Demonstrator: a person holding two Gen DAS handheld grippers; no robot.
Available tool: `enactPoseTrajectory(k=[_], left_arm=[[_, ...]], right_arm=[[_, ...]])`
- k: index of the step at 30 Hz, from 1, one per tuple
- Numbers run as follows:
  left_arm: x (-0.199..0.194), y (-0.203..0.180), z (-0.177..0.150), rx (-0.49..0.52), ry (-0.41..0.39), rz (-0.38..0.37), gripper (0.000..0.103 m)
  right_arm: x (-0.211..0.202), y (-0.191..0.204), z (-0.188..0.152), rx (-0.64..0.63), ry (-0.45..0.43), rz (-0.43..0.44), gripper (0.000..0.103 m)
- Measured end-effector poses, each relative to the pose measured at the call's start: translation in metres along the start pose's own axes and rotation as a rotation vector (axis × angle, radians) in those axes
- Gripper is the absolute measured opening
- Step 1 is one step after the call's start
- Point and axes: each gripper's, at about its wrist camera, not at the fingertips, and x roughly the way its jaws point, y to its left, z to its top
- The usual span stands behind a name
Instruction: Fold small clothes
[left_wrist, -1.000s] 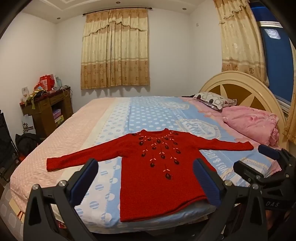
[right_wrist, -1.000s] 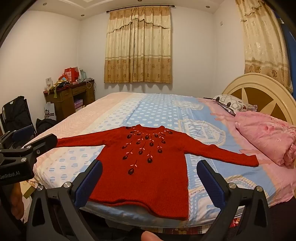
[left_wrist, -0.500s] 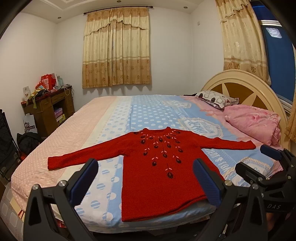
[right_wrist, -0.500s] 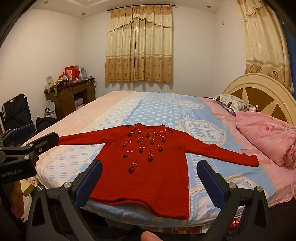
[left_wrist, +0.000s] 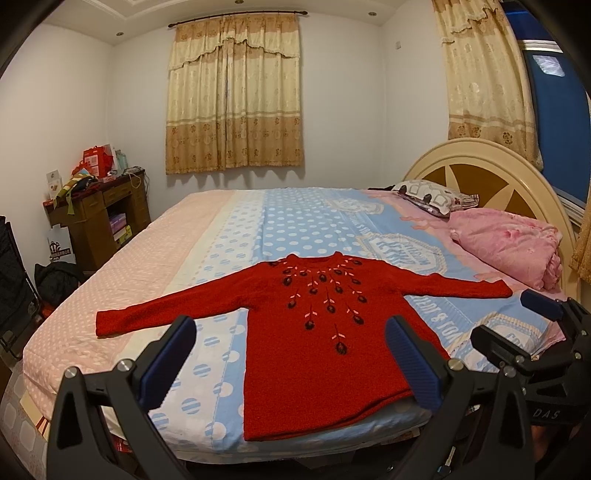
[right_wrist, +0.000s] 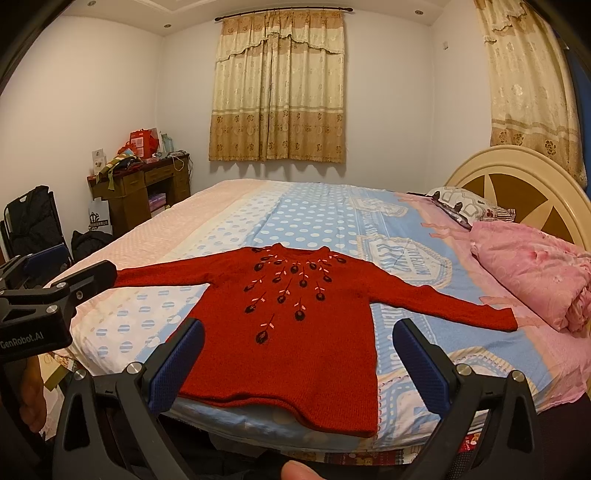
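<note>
Both fisheye views look from just off the near edge of the bed (left_wrist: 229, 236), facing across it toward the curtained window (right_wrist: 279, 88). The left view sits leftward and the right view rightward; they share the red sweater (left_wrist: 325, 332), headboard (right_wrist: 517, 184) and desk (left_wrist: 96, 221).

"GenRobot.AI" stands in white on the black body of the left claw (right_wrist: 55, 280). "DAS" shows on the right claw (left_wrist: 532, 332). The bedsheet (right_wrist: 402, 258) lettering beyond the claws is unreadable.
</note>
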Motion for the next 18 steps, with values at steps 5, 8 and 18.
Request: enactPoseTrajectory(k=[5,8,18], left_arm=[[0.0008,0.0013,-0.0019,-0.005,-0.001,0.002,0.103],[0.001,0.0015,-0.0015,-0.003,0.002,0.0,0.103],[0.0004,0.0018,-0.0009,-0.005,0.001,0.001,0.103]], right_arm=[[0.0048,0.0005,-0.0008,-0.001,0.001,0.0,0.102],[0.0042,0.0005,-0.0007,-0.002,0.003,0.002,0.102],[0.0036,-0.0029,-0.0045,-0.006,0.004,0.001,0.102]])
